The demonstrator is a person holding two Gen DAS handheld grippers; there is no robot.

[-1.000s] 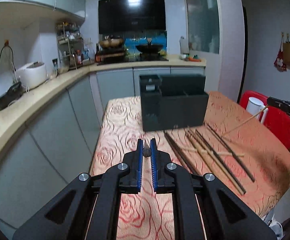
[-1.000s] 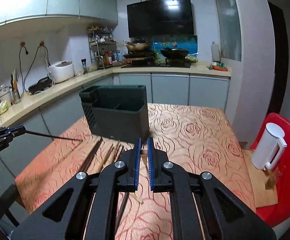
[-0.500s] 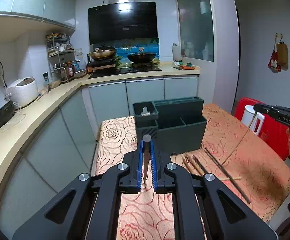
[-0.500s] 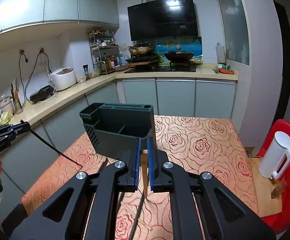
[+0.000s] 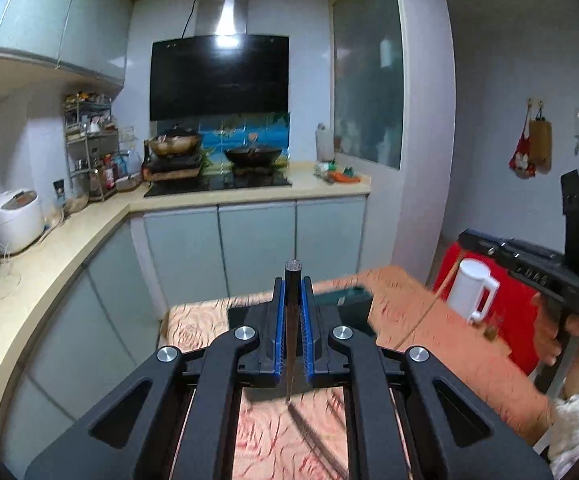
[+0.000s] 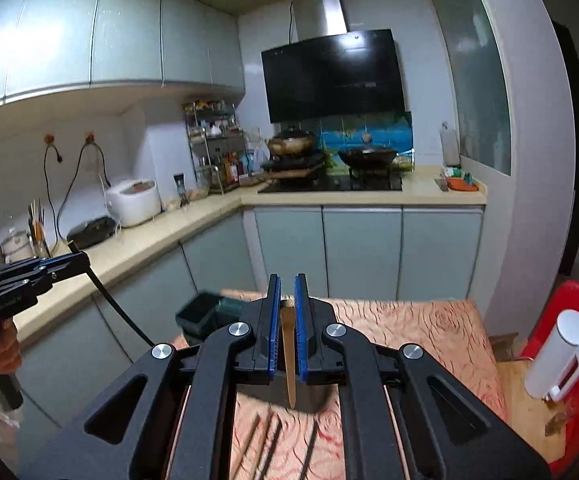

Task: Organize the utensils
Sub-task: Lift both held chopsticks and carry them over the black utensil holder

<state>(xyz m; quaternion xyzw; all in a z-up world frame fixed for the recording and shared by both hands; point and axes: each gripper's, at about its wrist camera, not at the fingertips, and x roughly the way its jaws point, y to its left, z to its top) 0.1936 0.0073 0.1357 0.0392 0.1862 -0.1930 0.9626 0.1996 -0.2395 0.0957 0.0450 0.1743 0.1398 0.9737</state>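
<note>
We hold two pairs of tongs above a rose-patterned table [image 6: 429,328] in a small kitchen. Our left tongs [image 5: 292,312] are clamped on a dark chopstick [image 5: 292,320], which stands nearly upright between the blue pads [image 5: 278,320], its blunt end poking above the tips and its thin end hanging below them. Our right tongs [image 6: 287,320] are clamped on a pale wooden chopstick [image 6: 288,356], its point hanging down between the pads.

Below and just ahead of both pairs sits the dark utensil box [image 6: 205,314] on the table; the tongs hide most of it in both views. More dark chopsticks [image 6: 265,444] lie loose on the cloth beneath the right tongs, blurred.

From the left view, the right hand [image 5: 549,332] grips its handle to the right, with a white kettle [image 5: 471,294] and a red chair [image 5: 509,320] beyond it. Ahead of the tongs, two woks [image 5: 253,156] sit on the stove under a black hood [image 5: 219,76].
</note>
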